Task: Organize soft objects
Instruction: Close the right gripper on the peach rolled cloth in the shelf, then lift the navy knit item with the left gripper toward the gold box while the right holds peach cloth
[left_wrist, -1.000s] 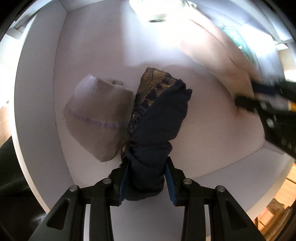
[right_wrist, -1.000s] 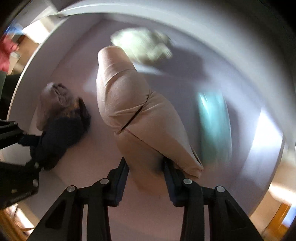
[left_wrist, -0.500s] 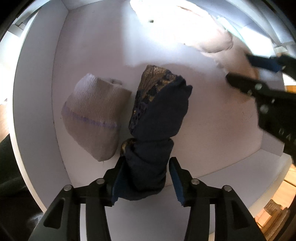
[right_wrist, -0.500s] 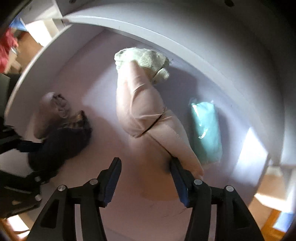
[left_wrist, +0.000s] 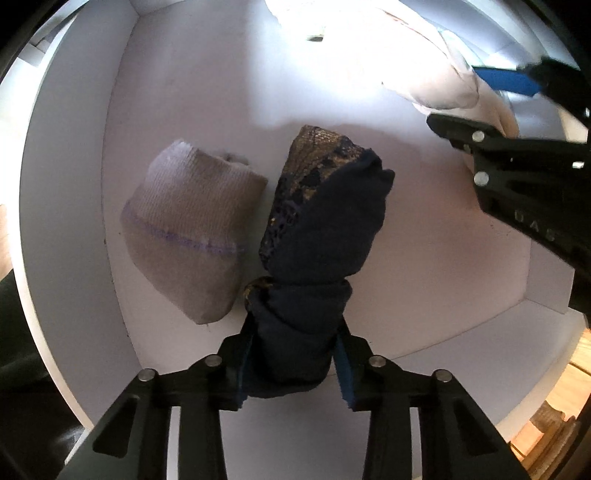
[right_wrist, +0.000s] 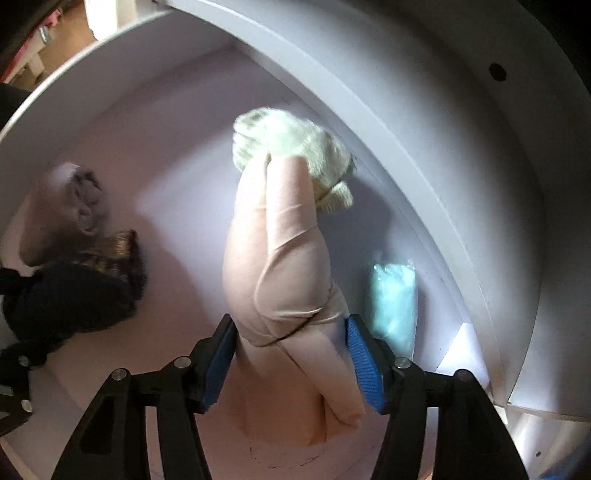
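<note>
In the left wrist view my left gripper (left_wrist: 293, 360) has its jaws parted, loosely around a rolled navy cloth with a gold lace edge (left_wrist: 321, 229) that lies on the white shelf floor (left_wrist: 424, 258). A rolled beige knit sock bundle (left_wrist: 188, 229) lies just left of it. In the right wrist view my right gripper (right_wrist: 291, 354) is open, its blue pads (right_wrist: 364, 365) either side of a rolled pink cloth (right_wrist: 280, 273) resting on the shelf. The pink cloth's far end touches a pale green knit bundle (right_wrist: 295, 147).
A teal packet (right_wrist: 393, 299) lies right of the pink cloth by the shelf's white side wall (right_wrist: 443, 184). The shelf's left wall (left_wrist: 66, 221) stands close to the beige bundle. The right gripper's body (left_wrist: 528, 184) reaches in from the right.
Both grippers have opened: the left jaws have loosened off the navy cloth and the right jaws have spread off the pink cloth, which now lies on the shelf against the green bundle.
</note>
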